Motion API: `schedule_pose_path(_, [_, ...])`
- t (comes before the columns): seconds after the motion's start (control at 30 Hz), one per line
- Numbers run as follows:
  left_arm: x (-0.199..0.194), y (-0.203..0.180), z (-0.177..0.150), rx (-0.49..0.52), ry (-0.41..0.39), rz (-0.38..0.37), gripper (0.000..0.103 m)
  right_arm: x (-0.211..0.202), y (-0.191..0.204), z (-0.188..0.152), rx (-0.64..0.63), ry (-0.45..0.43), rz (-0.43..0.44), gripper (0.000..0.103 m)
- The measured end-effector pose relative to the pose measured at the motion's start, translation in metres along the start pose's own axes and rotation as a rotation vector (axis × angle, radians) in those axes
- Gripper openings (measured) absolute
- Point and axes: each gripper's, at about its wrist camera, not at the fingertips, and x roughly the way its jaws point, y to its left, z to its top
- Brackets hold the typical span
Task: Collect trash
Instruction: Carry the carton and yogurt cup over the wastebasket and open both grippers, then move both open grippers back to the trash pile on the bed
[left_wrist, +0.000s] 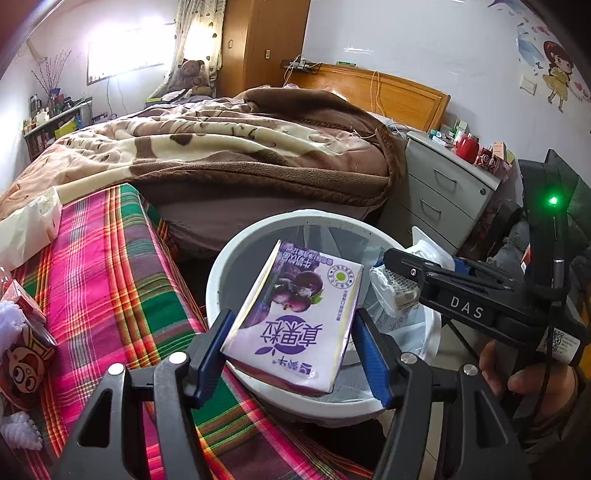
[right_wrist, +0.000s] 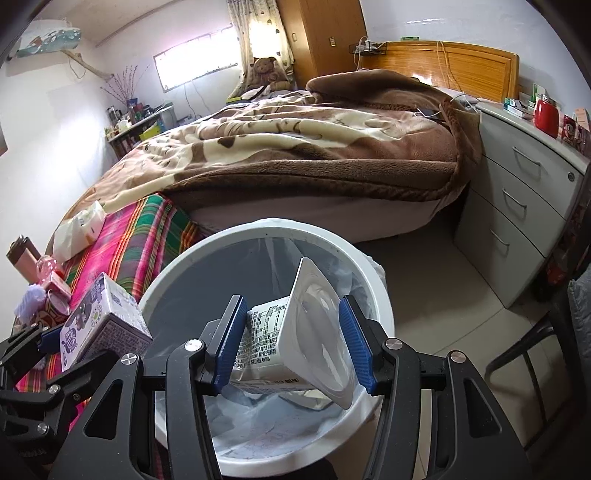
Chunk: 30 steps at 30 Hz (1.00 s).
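- Purple milk carton (left_wrist: 295, 321) between the blue pads of the left gripper (left_wrist: 293, 354), over the near rim of the white trash bin (left_wrist: 221, 266); right pad apparently a hair off the carton's edge, so grip or no grip cannot be told.
- Same carton (right_wrist: 103, 321) at about 9 o'clock of the bin (right_wrist: 384, 295) in the right wrist view, over the bin's left rim beside the plaid cloth (right_wrist: 147, 236).
- White yogurt cup (right_wrist: 291, 350) clamped on its side between the pads of the right gripper (right_wrist: 293, 347), clear lid toward 3 o'clock, printed wall toward 9 o'clock, above the lined inside of the bin.
- Cup (left_wrist: 395, 291) at 3 o'clock of the carton in the left wrist view, at the tip of the right gripper (left_wrist: 402, 277).
- Both grippers tilted downward toward the bin, side by side, the right one entering from 3 o'clock.
- Hand (left_wrist: 524, 376) wrapped around the right gripper's handle at lower right.
- Bin next to the bed (right_wrist: 295, 147), grey drawer unit (right_wrist: 517, 221) at 2 o'clock.
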Motion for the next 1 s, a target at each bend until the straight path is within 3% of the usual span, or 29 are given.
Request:
schedule_pose_path(0.07, [0.001,0.0,0.0,0.0,0.004,0.0,0.072,0.0,-0.003,0.0,0.015,0.002,0.008,0.057])
schedule_pose_path(0.13, [0.0,0.001,0.0,-0.004,0.0,0.001,0.074,-0.001,-0.004,0.0,0.023,-0.004,0.004,0.071])
schedule_pose_path(0.53, [-0.02,0.012,-0.005,-0.027,-0.031,0.021,0.078,-0.011,0.0,-0.001,0.057,-0.027,0.023,0.071])
schedule_pose_path(1.0, [-0.065,0.045,-0.021,-0.07,-0.101,0.087,0.079,-0.029,0.044,-0.01,0.001,-0.075,0.113,0.071])
